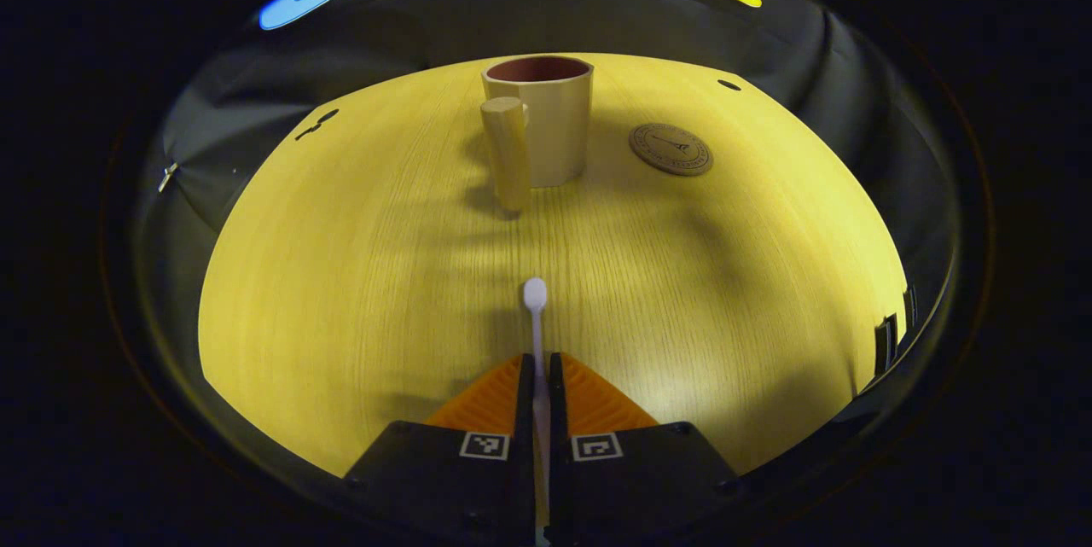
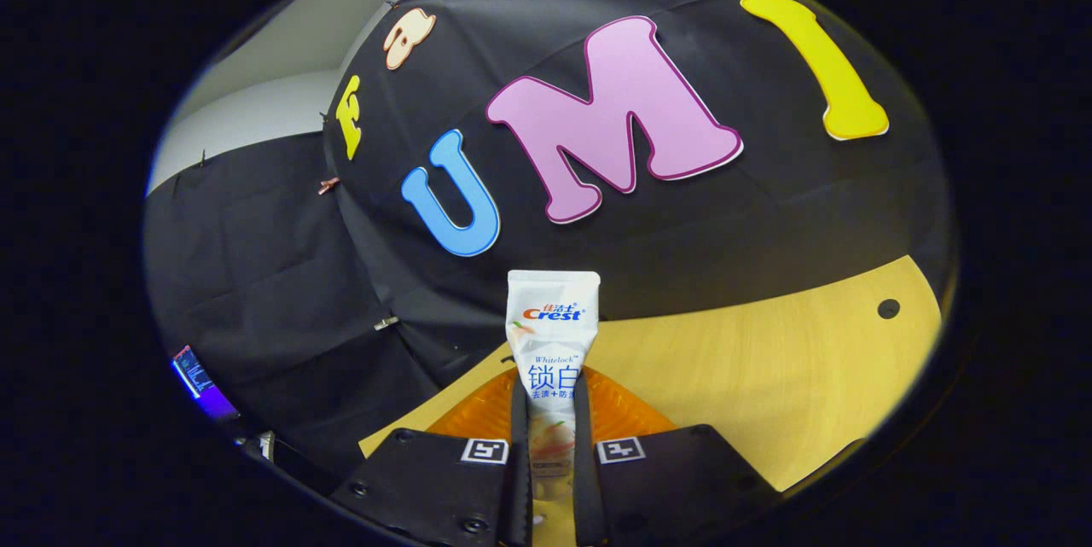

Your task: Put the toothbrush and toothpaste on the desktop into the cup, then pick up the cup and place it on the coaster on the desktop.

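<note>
In the left gripper view, the left gripper at the bottom centre is clamped narrow on a white toothbrush, whose rounded end juts up past the fingertips over the yellow wooden desktop. Farther up, at the top centre of the frame, stands the beige cup, its handle facing the camera; the round brown coaster lies just to its right. In the right gripper view, the right gripper pinches the toothpaste tube, which stands upright between the fingers at the lower centre.
</note>
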Motion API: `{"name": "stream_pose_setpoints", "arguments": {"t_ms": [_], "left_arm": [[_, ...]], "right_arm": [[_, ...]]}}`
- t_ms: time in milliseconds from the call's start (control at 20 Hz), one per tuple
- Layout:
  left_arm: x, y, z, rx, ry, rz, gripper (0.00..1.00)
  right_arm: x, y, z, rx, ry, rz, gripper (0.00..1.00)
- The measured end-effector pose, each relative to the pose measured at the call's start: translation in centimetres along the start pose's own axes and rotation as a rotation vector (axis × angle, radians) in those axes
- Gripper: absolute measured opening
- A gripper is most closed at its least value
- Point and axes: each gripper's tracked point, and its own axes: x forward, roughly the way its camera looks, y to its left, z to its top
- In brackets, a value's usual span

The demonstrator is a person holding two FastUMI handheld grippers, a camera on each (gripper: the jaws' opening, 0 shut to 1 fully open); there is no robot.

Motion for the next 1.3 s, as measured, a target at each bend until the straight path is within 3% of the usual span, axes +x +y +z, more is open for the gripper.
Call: {"name": "stream_pose_setpoints", "arguments": {"t_ms": [200,450,1000,1300], "left_arm": [[0.0,0.1,0.3,0.010,-0.023,0.010,0.07],[-1.3,0.3,1.1,0.001,-0.094,0.019,0.06],[-11.1,3.9,12.6,-0.223,-0.413,-0.013,0.06],[-12.3,4.1,17.2,-0.195,-0.500,-0.023,0.06]], "right_arm": [[4.5,-0.7,-1.3,-0.003,-0.016,0.006,0.22],[8.6,-2.9,-6.0,-0.057,0.058,-0.028,0.23],[9.2,-3.9,-12.0,-0.178,0.179,-0.041,0.23],[8.5,-3.7,-13.3,-0.226,0.226,-0.045,0.27]]}}
